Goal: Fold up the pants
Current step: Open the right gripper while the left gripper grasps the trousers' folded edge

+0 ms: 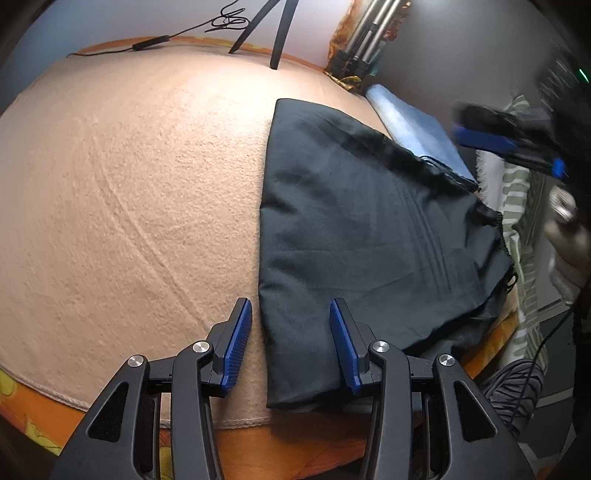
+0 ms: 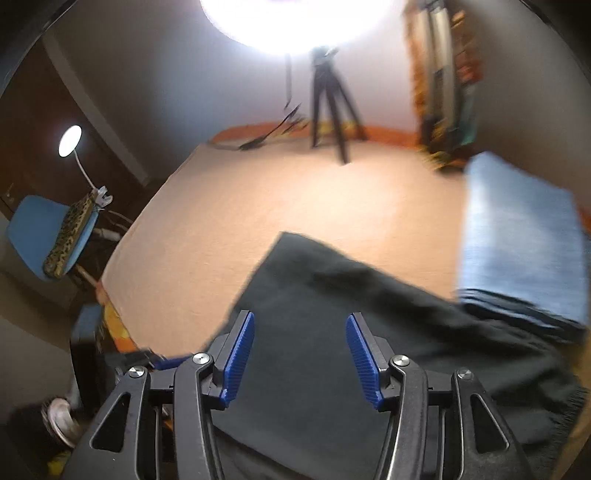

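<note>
We hover both grippers over black pants (image 1: 354, 221), folded flat on the near right of a peach blanket (image 1: 129, 184). Left gripper (image 1: 291, 343) and right gripper (image 2: 300, 354): jaws apart, nothing held. Fabric looks soft, light, prob. slippery; best pinched at the near-left corner. Tripod (image 1: 273, 33) at far edge, blue towel (image 1: 417, 136) beside the pants.

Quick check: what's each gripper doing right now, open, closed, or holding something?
Left gripper: open, empty, over the black pants.
Right gripper: open, empty, above the pants.

Peach blanket (image 1: 129, 177) on bed, tripod (image 2: 332, 107) by white wall, blue chair (image 2: 33, 229) w/ lamp (image 2: 70, 141).
</note>
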Motion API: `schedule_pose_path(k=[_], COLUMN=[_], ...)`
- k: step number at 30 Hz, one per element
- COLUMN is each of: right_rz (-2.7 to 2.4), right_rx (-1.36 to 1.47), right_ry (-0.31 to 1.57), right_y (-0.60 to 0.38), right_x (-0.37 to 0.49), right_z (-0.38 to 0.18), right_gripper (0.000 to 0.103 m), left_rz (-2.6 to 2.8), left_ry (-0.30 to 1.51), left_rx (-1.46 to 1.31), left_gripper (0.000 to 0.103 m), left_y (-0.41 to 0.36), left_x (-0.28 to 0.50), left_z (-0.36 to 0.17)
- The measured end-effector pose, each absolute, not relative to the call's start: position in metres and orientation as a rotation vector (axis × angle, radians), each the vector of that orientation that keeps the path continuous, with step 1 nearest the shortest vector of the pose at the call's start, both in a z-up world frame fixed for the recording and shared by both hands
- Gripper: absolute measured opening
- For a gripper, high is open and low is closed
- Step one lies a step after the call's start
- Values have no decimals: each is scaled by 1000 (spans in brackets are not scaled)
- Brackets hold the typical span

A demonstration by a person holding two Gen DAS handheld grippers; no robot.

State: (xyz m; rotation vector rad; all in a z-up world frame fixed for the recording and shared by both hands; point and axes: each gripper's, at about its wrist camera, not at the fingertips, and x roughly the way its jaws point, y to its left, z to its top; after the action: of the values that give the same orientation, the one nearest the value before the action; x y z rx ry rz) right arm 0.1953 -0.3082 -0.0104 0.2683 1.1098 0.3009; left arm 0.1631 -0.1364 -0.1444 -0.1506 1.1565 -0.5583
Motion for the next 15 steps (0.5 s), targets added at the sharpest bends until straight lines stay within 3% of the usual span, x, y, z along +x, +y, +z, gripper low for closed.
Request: schedule_pose_path(k=[8, 15], right_rz=[261, 180], right_rx=[190, 161], right_ry=[1224, 1318], right_y=[-238, -213], right_x=[251, 283], right_z=[-48, -76], right_gripper=[54, 54], left_rz=[-607, -678], left_ry=[1146, 1086], left_rx=[-203, -207], left_gripper=[20, 15], left_y=[-136, -143], left_x=[159, 152], left_z=[-146, -134])
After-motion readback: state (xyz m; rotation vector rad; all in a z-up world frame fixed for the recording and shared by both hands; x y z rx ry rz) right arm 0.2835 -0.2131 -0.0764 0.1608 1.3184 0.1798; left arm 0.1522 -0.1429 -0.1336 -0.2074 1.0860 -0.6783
